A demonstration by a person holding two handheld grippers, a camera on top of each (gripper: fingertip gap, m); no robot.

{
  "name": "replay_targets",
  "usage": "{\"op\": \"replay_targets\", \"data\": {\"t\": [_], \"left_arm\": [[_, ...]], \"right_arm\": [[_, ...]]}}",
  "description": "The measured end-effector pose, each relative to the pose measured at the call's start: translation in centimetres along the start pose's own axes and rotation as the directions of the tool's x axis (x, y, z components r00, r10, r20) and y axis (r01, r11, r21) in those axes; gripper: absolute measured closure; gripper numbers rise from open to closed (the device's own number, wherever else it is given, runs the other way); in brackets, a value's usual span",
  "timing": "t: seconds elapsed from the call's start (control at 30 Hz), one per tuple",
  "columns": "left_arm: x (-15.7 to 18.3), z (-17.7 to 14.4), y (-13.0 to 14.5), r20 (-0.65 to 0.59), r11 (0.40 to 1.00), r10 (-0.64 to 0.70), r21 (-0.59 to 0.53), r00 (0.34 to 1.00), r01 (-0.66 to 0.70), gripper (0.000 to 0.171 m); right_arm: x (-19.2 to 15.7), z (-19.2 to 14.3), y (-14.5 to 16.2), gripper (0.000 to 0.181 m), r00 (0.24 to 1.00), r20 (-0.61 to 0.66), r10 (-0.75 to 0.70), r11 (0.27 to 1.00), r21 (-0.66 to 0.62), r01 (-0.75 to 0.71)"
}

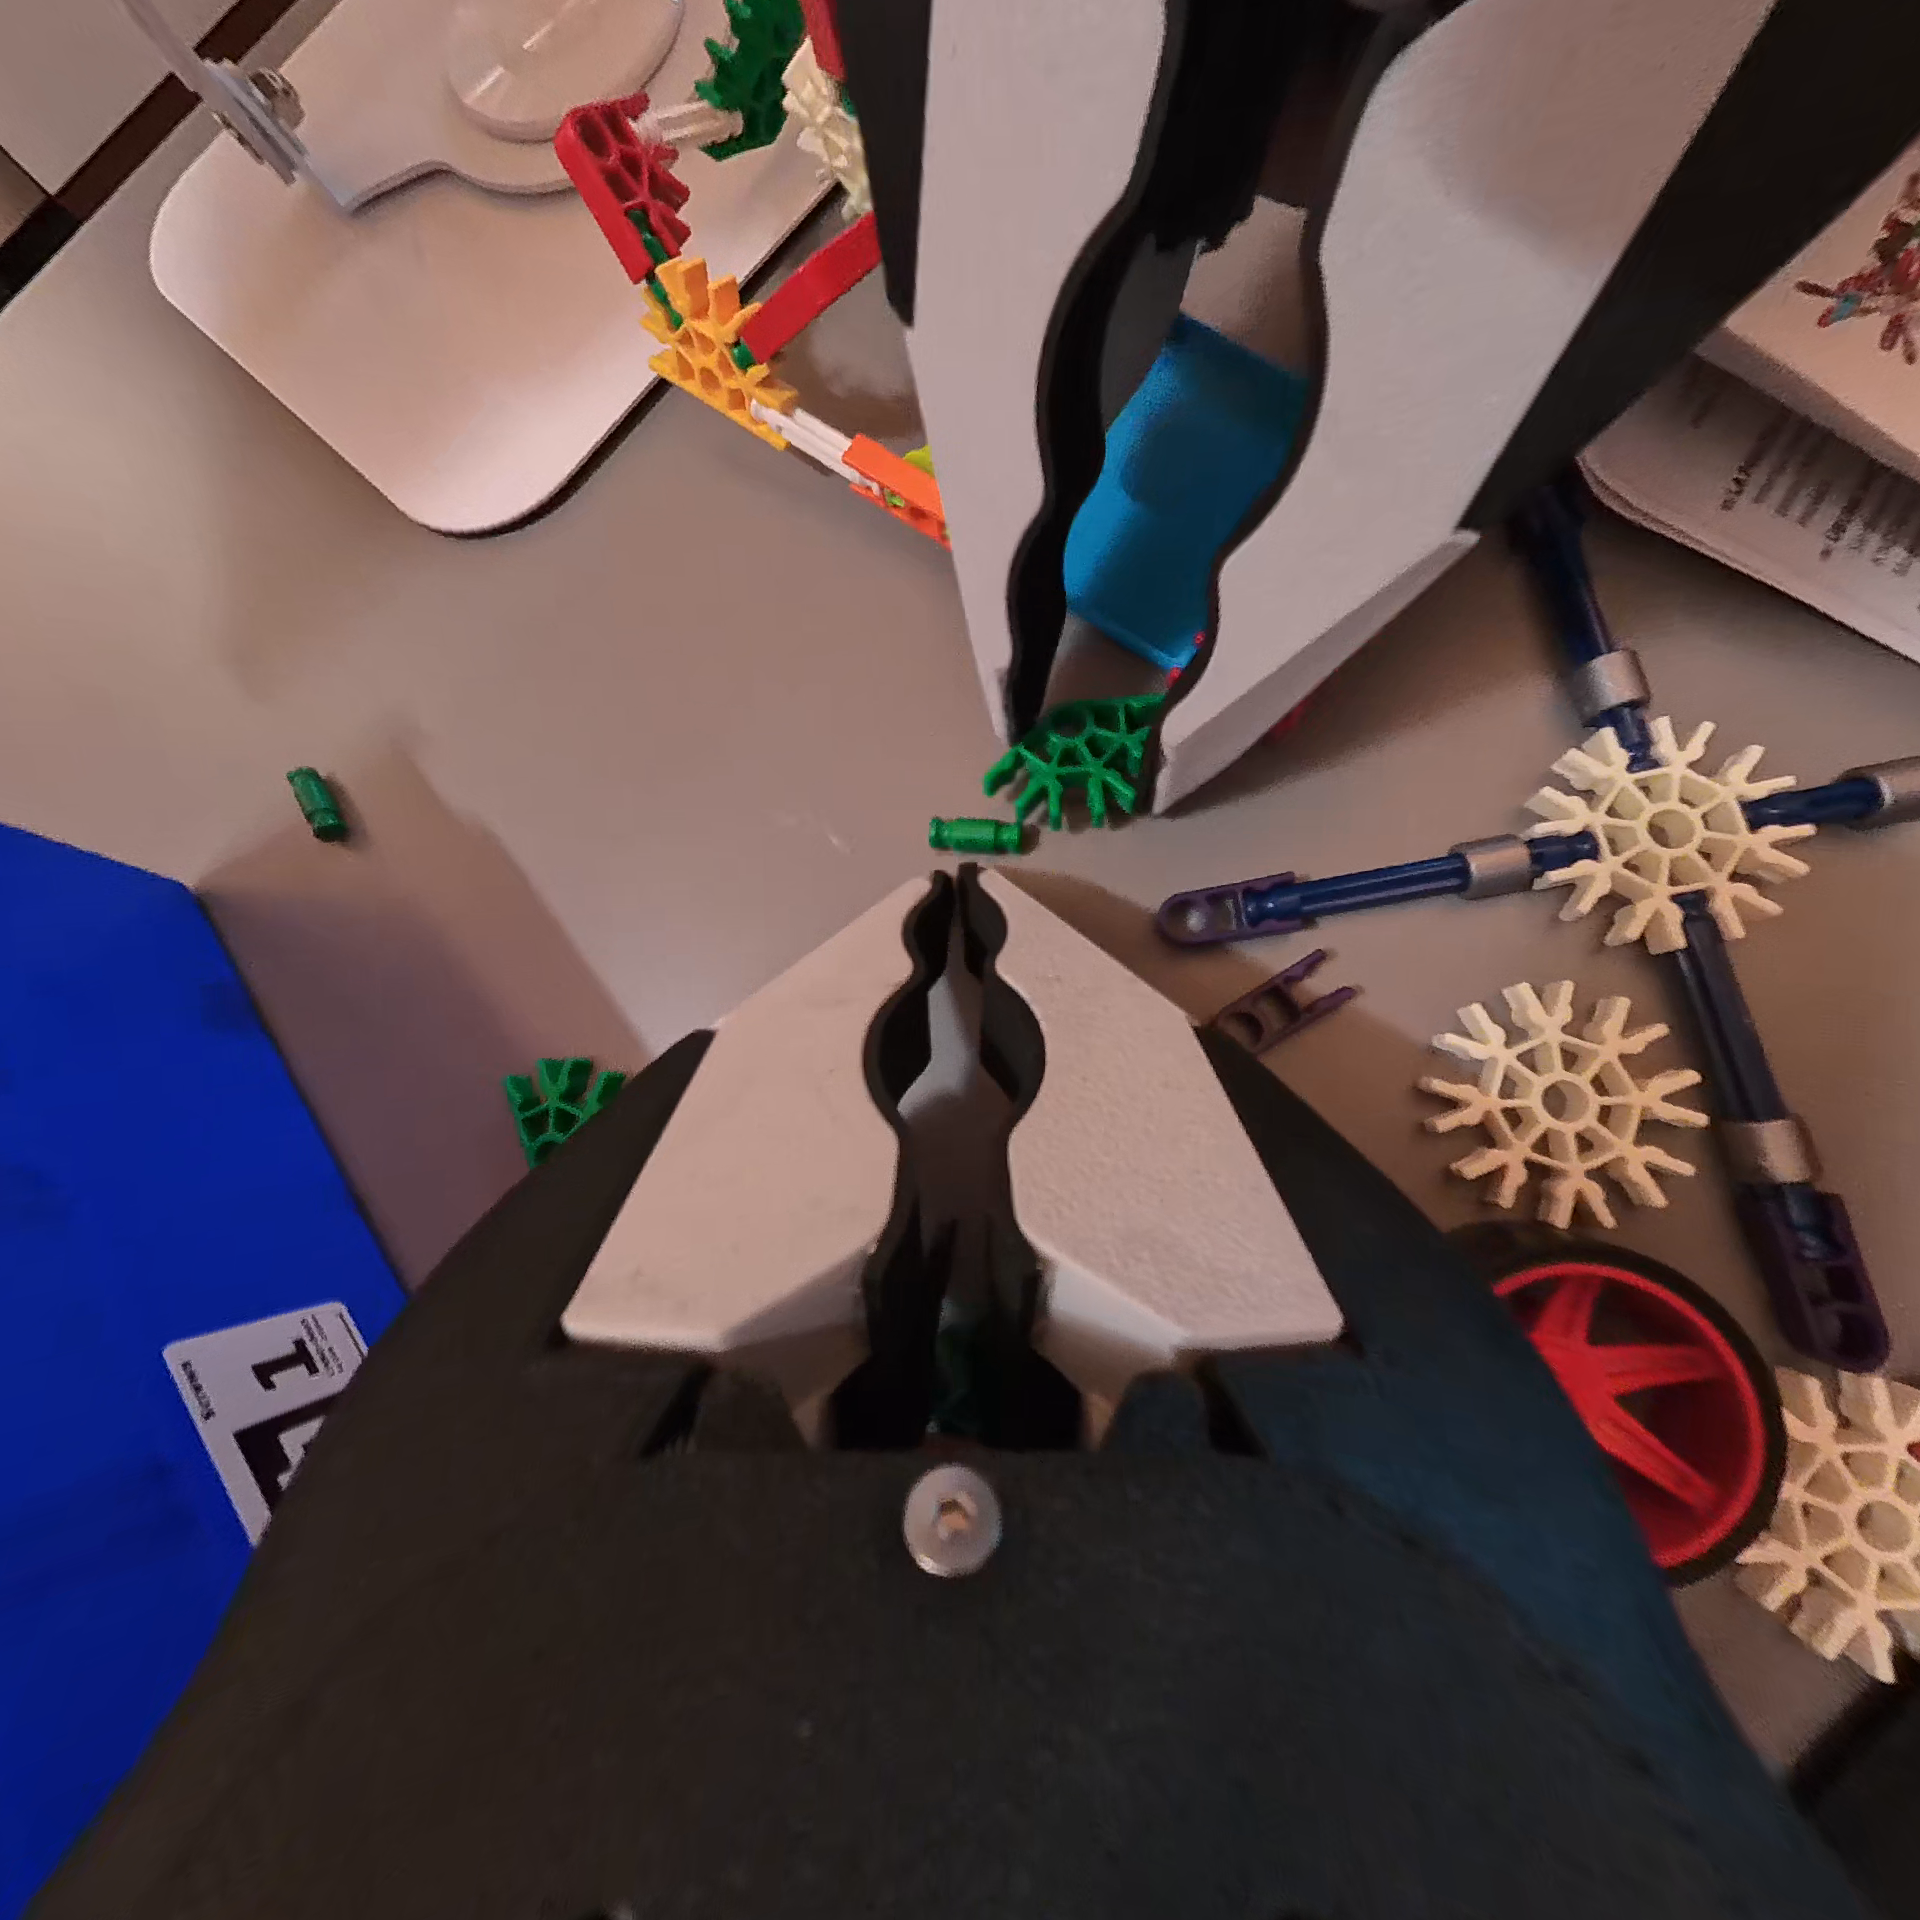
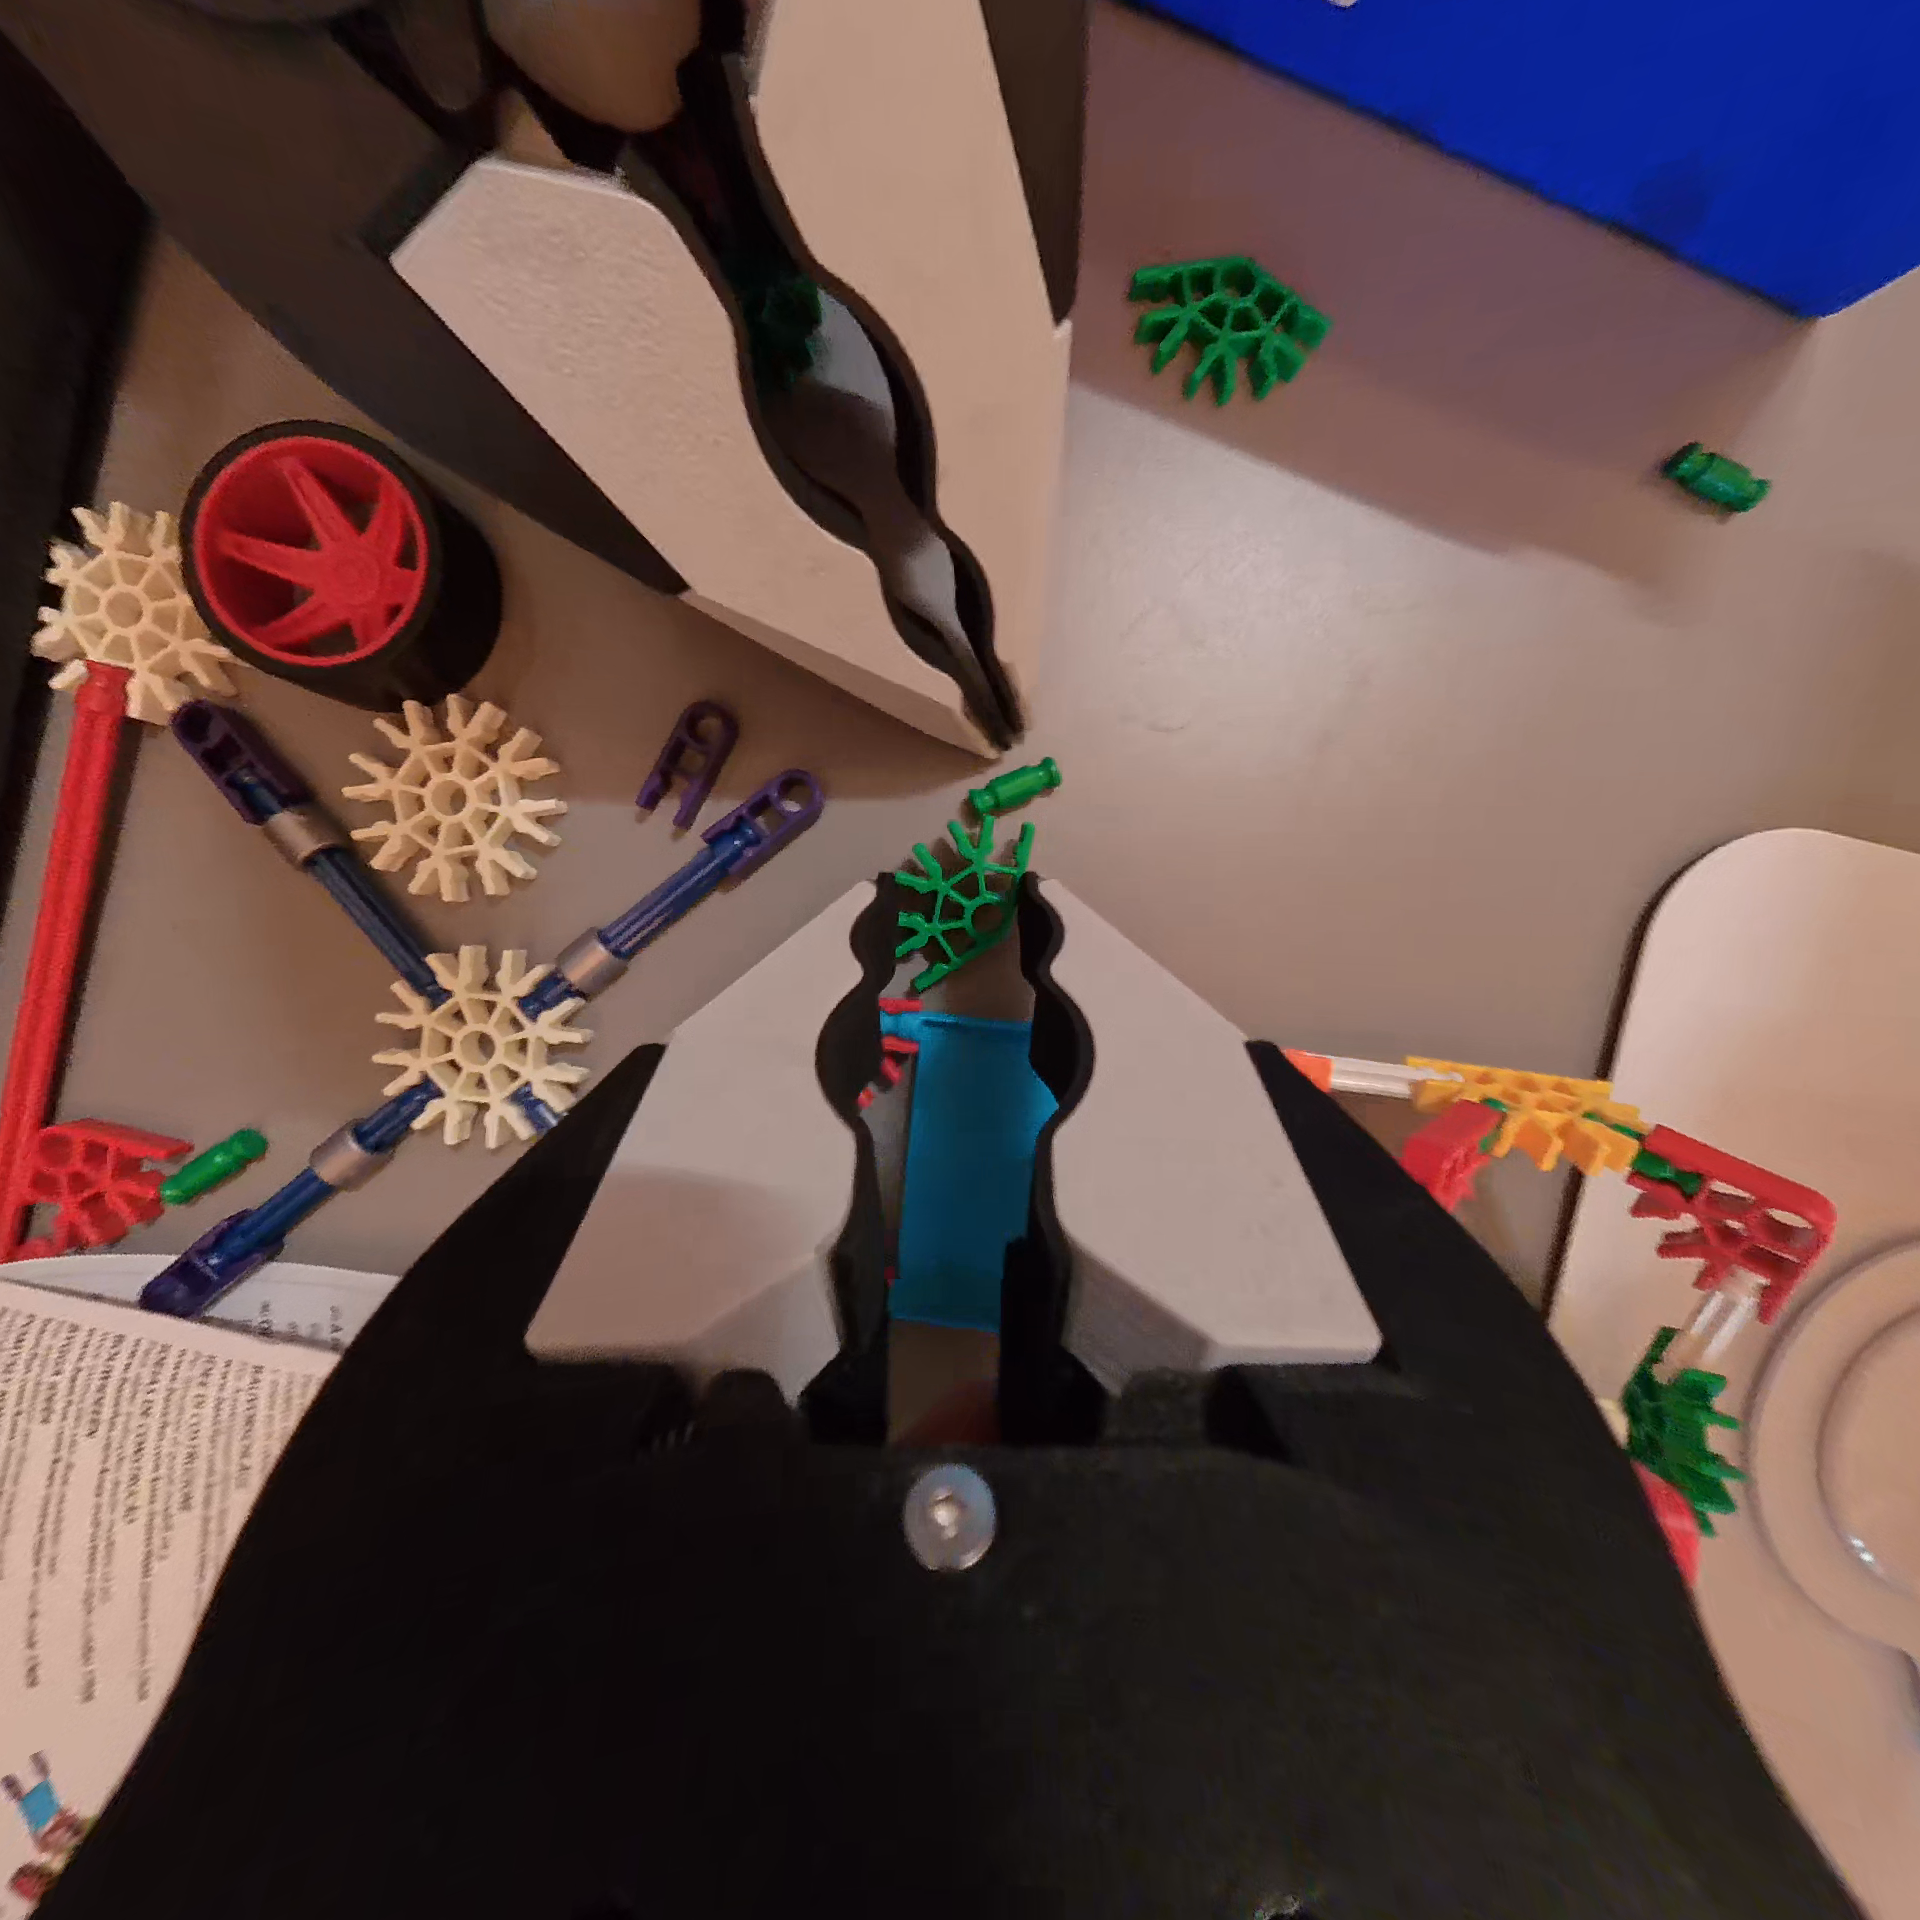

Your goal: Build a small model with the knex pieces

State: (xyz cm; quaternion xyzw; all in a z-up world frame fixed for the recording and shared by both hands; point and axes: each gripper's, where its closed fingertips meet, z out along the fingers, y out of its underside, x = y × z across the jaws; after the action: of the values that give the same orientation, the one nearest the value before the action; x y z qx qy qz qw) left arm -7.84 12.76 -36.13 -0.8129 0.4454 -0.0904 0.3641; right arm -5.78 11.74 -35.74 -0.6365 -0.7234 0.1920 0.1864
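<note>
At the far left of the left wrist view sits a blue box (image 1: 104, 1143) bearing a white label card (image 1: 260, 1392), with a short green rod (image 1: 317, 805) lying on the grey table (image 1: 644, 675) just beyond its corner and a loose green fan connector (image 1: 556, 1107) beside the left gripper's flank. In the middle, the left gripper (image 1: 956, 883) has its fingers pressed together at the tips with nothing between them there; a dark green shape shows deep in the gap, and I cannot tell whether it is held or lies underneath. Just ahead of those tips, apart from them, lies a second short green rod (image 1: 975, 834). Immediately past it, the right gripper (image 2: 956, 888) comes in from the opposite side, pinching a green connector (image 2: 961, 904) between its fingertips, the prongs pointing toward the rod and close to it. The hold looks to be out at the very tips and across the connector's thin edges, so I judge it could pivot under a sideways push. A light-blue block (image 1: 1174, 488) shows behind those fingers. Further right lie a purple clip (image 1: 1283, 1008), a white snowflake connector (image 1: 1668, 831) carrying blue rods (image 1: 1351, 894), a loose snowflake connector (image 1: 1558, 1107), a red wheel (image 1: 1652, 1403) and a printed booklet (image 1: 1766, 488).
</note>
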Motion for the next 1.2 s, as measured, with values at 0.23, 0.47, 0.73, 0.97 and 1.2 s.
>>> {"op": "replay_targets", "data": {"t": [0.23, 0.47, 0.73, 0.97, 1.2], "left_arm": [[1.1, 0.5, -0.8, -0.031, 0.999, 0.034, 0.011, 0.999, -0.034, 0.171], [-0.1, -0.6, -1.9, 0.002, 0.996, 0.022, 0.085, 1.000, -0.022, 0.171], [-1.4, 0.6, -1.2, 0.073, 0.996, 0.084, 0.010, 0.994, -0.085, 0.169], [-0.4, 0.8, -0.9, 0.021, 0.996, 0.088, -0.001, 0.996, -0.088, 0.171], [0.3, 1.1, -1.3, -0.004, 0.995, 0.097, 0.019, 0.995, -0.097, 0.171]], "right_arm": [[-0.1, 0.1, 0.5, 0.160, 1.000, 0.005, 0.022, 0.999, -0.030, -0.022], [0.3, 0.1, 0.5, 0.160, 0.999, -0.019, 0.041, 0.999, -0.035, -0.042], [0.6, 0.0, 0.5, 0.160, 0.998, -0.031, 0.052, 0.998, -0.034, -0.053], [0.6, 0.0, 0.5, 0.160, 0.998, -0.031, 0.049, 0.998, -0.039, -0.050], [0.7, -0.2, 1.0, 0.160, 0.998, -0.023, 0.053, 0.997, -0.047, -0.054]]}}
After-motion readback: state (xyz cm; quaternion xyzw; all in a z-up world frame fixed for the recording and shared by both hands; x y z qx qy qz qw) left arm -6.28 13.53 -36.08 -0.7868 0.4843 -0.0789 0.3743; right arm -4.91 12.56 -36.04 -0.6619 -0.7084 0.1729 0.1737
